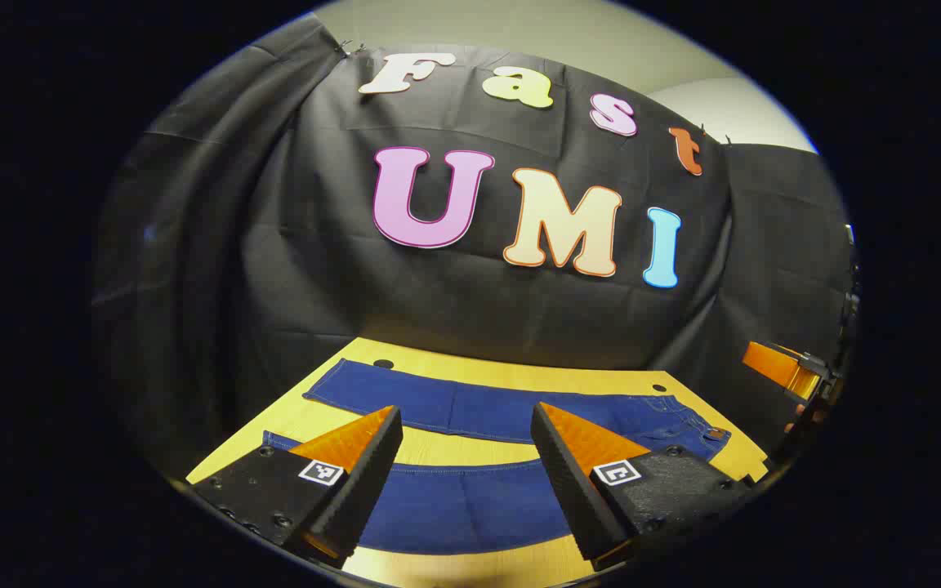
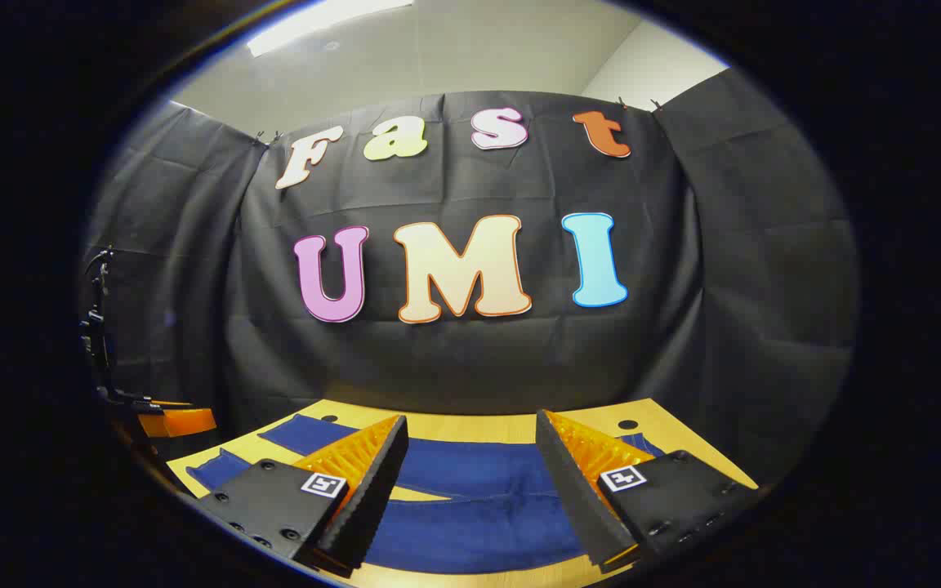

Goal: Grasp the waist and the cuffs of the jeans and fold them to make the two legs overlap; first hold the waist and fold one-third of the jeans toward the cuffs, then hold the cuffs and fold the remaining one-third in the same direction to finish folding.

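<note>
Dark blue jeans (image 1: pixel 470 408) lie spread flat on the yellow wooden table (image 1: pixel 438 367), legs apart and pointing left, waist with its button (image 1: pixel 711 433) at the right. My left gripper (image 1: pixel 466 429) hovers open above the near leg, with nothing between its orange-and-black fingers. From the right gripper view the jeans (image 2: pixel 470 490) stretch across the table below my right gripper (image 2: pixel 470 441), which is open and holds nothing. The other gripper's orange finger (image 2: pixel 180 422) shows at the far left there, and the right one's orange finger (image 1: pixel 777 367) appears at the right edge of the left gripper view.
The black cloth wall (image 1: pixel 470 269) stands close behind the table's far edge. Two round holes (image 1: pixel 383 363) (image 1: pixel 658 388) sit in the tabletop near that edge. A black stand (image 2: pixel 99 327) rises at the left of the right gripper view.
</note>
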`<control>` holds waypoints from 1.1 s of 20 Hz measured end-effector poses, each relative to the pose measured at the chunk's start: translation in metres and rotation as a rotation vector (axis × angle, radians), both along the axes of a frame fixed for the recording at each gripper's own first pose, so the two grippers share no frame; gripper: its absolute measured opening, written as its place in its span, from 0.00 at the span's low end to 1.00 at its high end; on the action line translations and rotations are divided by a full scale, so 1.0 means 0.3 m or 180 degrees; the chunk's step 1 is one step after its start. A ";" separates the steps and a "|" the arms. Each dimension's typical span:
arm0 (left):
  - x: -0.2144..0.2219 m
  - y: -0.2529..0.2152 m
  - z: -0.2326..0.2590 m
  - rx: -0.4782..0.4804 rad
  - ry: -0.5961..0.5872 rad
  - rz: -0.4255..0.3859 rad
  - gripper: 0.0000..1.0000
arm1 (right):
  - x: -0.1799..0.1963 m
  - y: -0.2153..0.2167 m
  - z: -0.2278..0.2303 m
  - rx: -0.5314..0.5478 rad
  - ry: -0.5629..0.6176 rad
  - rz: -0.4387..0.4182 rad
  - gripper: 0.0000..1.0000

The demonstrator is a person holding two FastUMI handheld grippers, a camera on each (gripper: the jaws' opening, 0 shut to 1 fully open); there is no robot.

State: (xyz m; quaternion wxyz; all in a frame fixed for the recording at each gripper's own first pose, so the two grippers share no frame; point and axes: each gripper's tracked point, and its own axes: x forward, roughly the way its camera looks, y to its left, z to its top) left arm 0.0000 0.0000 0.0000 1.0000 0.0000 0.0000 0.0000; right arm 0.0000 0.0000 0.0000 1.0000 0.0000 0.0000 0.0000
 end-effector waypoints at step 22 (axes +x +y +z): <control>0.017 0.035 -0.244 -0.0051 0.0498 -0.0237 0.95 | 0.013 0.026 -0.067 0.0006 0.0270 0.0097 0.94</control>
